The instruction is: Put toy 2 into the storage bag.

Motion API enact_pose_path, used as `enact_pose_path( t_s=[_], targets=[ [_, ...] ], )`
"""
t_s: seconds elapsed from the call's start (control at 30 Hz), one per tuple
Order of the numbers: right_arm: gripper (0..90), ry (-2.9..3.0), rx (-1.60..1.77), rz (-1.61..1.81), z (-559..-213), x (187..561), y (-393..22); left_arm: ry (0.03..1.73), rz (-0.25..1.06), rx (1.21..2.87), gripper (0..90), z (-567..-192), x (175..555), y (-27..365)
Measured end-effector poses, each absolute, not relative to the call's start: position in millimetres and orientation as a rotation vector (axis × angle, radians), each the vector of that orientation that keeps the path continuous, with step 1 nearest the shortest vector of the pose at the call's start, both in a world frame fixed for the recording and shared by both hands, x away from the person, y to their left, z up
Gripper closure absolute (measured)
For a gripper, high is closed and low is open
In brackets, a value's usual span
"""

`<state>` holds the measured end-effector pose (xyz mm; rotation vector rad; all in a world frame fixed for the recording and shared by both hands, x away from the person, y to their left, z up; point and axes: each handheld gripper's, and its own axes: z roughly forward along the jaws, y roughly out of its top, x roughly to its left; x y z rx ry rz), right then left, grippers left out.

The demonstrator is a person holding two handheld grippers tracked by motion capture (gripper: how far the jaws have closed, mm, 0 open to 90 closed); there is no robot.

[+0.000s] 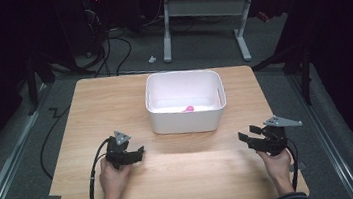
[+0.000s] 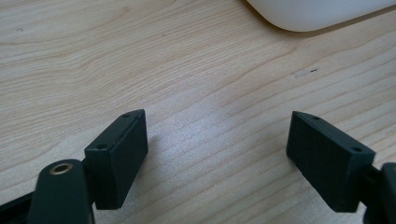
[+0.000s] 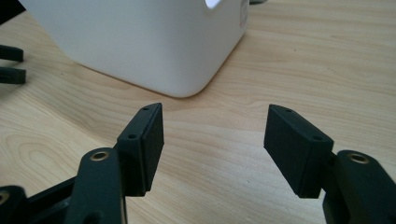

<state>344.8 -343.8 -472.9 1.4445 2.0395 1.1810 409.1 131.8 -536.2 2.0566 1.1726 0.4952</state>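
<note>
the white bin [image 1: 187, 121] stands on the table [image 1: 89, 104] toward its far middle, a rounded-corner tub with smooth plain walls and an open top; a small pink thing [image 1: 187, 109] lies on its floor near the front wall, too small to tell what it is. a narrow label with red marks sits on the inside of its right wall and shows again at the bin's [image 3: 154, 42] upper corner in the right gripper view, but no writing on it can be read. the left gripper [image 1: 140, 151] rests low over the wood just in front of the bin's left corner, held in the left hand [image 1: 113, 179] with the forearm coming in from the near edge and a grey plate on top; it points to the right and slightly away. in its own view the left gripper [image 2: 217, 149] has its jaws well apart with only bare wood between them and the bin's [image 2: 317, 11] rounded bottom edge beyond. the right gripper [image 1: 248, 136] sits near the right edge, well apart from the bin, gripped from behind by the right hand [image 1: 277, 161] and pointing left toward the bin. in its own view the right gripper [image 3: 215, 135] has its jaws apart, nothing between them, the bin's near corner just ahead.
</note>
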Motion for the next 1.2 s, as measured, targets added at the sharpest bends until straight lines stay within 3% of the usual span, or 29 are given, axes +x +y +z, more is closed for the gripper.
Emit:
enact_pose_path(
  t_s=[0.77,1.2],
  targets=[
    [36.8,2.081,1.486,0.912,-528,364,-333,1.172,0.497,2.057,20.8,-536,409,132],
    [30.6,2.058,1.465,0.862,-530,365,-329,1.179,0.501,2.055,20.7,-536,405,132]
  ],
)
